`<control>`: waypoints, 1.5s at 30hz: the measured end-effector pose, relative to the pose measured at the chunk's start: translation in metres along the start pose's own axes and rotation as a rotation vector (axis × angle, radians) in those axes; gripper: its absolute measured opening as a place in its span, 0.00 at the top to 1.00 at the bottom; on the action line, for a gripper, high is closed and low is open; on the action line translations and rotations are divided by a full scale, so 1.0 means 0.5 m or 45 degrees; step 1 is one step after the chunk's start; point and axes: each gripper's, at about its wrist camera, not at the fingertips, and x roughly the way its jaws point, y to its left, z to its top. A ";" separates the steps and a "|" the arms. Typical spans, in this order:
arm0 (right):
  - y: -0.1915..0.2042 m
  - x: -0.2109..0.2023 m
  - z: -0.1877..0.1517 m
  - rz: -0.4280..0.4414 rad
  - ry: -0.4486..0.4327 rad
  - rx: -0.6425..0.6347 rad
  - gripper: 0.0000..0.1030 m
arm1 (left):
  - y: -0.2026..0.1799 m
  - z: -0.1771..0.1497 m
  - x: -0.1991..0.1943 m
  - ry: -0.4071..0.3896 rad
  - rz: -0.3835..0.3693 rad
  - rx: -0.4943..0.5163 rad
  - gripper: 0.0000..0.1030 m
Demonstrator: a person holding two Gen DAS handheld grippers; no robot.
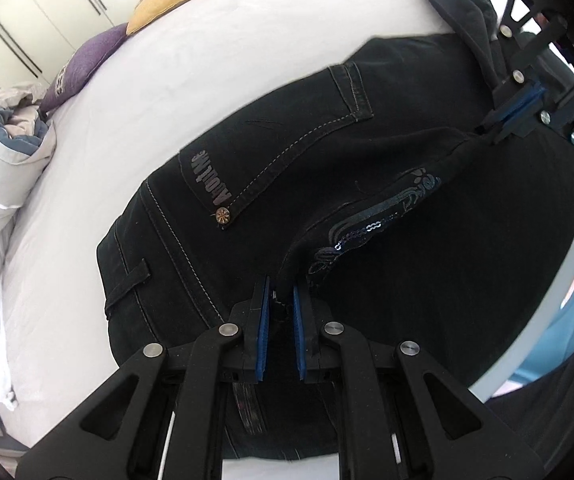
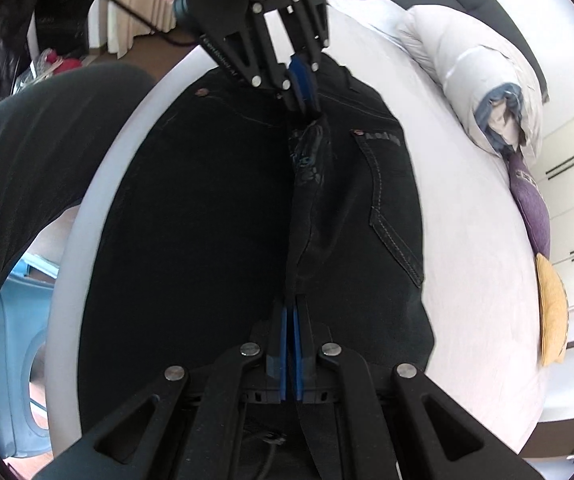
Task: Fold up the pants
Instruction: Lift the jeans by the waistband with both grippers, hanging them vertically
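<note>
White bedding covers the bed (image 1: 247,52), where black pants (image 1: 287,168) lie along its near edge. Left hand-held gripper (image 1: 281,312) and right hand-held gripper (image 2: 291,344) each pinch one raised fold. Denim looks heavy, limp; seams probably grip best.

Soft, even daylight brightens the white bedsheet (image 1: 87,208), nearly overexposed. The black denim pants (image 2: 215,208) swallow detail. Fisheye bending warps dark-vignetted edges
</note>
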 end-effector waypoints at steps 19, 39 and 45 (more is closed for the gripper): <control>0.140 -0.007 0.009 0.010 0.035 -0.207 0.97 | -0.025 -0.058 0.015 0.028 0.027 0.152 0.91; 0.202 -0.011 0.024 -0.034 0.050 -0.302 0.97 | -0.035 -0.050 0.041 0.051 0.067 0.237 0.91; 0.210 0.005 0.029 -0.033 0.062 -0.291 0.97 | -0.020 -0.044 0.051 0.034 0.095 0.201 0.90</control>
